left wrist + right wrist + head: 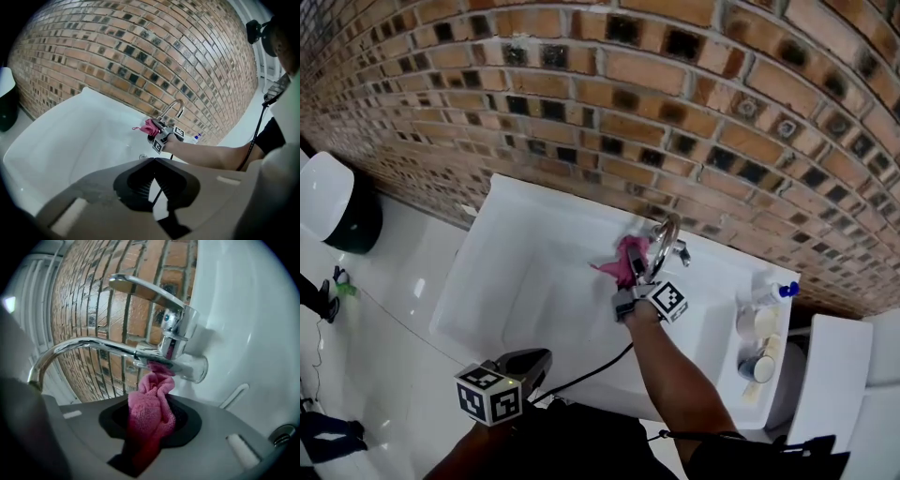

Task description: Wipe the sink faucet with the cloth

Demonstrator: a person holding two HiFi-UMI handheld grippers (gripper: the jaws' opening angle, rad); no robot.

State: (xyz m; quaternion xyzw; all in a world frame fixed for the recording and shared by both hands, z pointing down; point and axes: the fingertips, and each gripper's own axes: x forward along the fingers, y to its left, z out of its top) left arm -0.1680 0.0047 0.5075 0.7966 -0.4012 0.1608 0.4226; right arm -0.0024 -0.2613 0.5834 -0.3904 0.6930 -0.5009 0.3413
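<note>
A chrome faucet [667, 244] with a curved spout stands at the back of the white sink [516, 291]. My right gripper [630, 281] is shut on a pink cloth [629, 259] and holds it up against the faucet base. In the right gripper view the pink cloth [151, 411] bunches between the jaws and touches the underside of the faucet [168, 345] body. My left gripper [530, 364] hangs low at the sink's front edge, shut and holding nothing. The left gripper view shows the cloth [150, 127] and faucet [172, 108] from afar.
A brick wall [694, 84] runs behind the sink. Bottles and a cup [761, 330] stand on the sink's right ledge. A white and dark bin [333, 208] sits on the tiled floor at left. A cable trails from the right gripper across the basin.
</note>
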